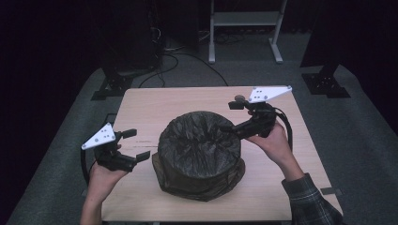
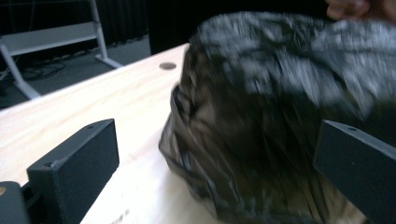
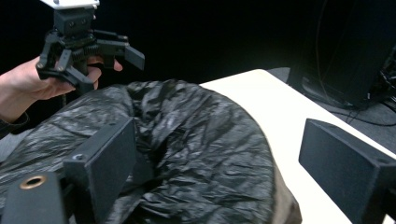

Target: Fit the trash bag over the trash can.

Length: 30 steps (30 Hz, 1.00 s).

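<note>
A round bin lined with a crinkled black plastic bag [image 1: 199, 150] stands in the middle of the light wooden table [image 1: 141, 105]; the bag's rim is folded over the bin's edge. My left gripper [image 1: 138, 144] hovers just left of the bin, open, with nothing between its jaws. In the left gripper view the bag [image 2: 261, 121] looms close ahead of that gripper [image 2: 217, 140]. My right gripper [image 1: 231, 116] is above the bin's far right rim, open and holding nothing. The right gripper view looks across the bag [image 3: 196, 135] past that gripper [image 3: 219, 144] to the left gripper [image 3: 112, 70].
A white metal stand [image 1: 244, 18] is on the floor behind the table. Black stand feet sit at the back left [image 1: 112, 84] and back right [image 1: 326, 84], with cables on the grey floor. A small dark round mark [image 2: 167, 66] shows on the tabletop.
</note>
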Each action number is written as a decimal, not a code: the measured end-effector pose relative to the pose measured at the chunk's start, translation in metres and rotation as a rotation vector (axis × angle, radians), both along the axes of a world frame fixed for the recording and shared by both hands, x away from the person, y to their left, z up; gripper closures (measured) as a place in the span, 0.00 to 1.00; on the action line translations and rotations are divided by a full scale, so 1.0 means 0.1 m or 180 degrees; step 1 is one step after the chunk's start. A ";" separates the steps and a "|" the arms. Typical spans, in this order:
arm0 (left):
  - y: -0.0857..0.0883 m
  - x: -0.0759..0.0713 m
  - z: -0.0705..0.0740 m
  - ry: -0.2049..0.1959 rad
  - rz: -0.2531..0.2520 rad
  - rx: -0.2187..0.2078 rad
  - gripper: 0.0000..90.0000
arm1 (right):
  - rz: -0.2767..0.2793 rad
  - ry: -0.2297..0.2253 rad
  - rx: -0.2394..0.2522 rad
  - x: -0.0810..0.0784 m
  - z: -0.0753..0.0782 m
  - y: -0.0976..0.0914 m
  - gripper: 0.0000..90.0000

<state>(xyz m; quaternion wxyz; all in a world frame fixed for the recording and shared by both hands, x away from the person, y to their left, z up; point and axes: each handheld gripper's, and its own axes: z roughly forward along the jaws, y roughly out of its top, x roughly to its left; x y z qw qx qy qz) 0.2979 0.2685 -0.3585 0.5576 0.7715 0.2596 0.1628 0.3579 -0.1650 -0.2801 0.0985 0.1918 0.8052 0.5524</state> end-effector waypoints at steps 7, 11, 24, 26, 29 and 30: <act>-0.04 -0.20 -0.33 0.0053 -0.0069 0.0250 0.00 | 0.0214 -0.0045 -0.0162 -0.11 0.02 0.17 0.11; -0.08 -0.24 -0.54 0.0172 -0.0079 0.0466 0.00 | 0.0276 -0.0025 -0.0338 -0.12 -0.03 0.25 0.11; -0.13 -0.17 -1.06 0.0565 -0.0002 0.0936 0.00 | 0.0424 0.0152 -0.1129 -0.06 -0.25 0.49 0.11; -0.14 -0.16 -1.09 0.0596 -0.0010 0.0994 0.00 | 0.0447 0.0162 -0.1290 -0.06 -0.28 0.54 0.11; -0.15 -0.15 -1.12 0.0644 -0.0030 0.1042 0.00 | 0.0504 0.0223 -0.1463 -0.06 -0.29 0.61 0.11; -0.15 -0.14 -1.13 0.0660 -0.0035 0.1056 0.00 | 0.0497 0.0209 -0.1523 -0.06 -0.29 0.63 0.11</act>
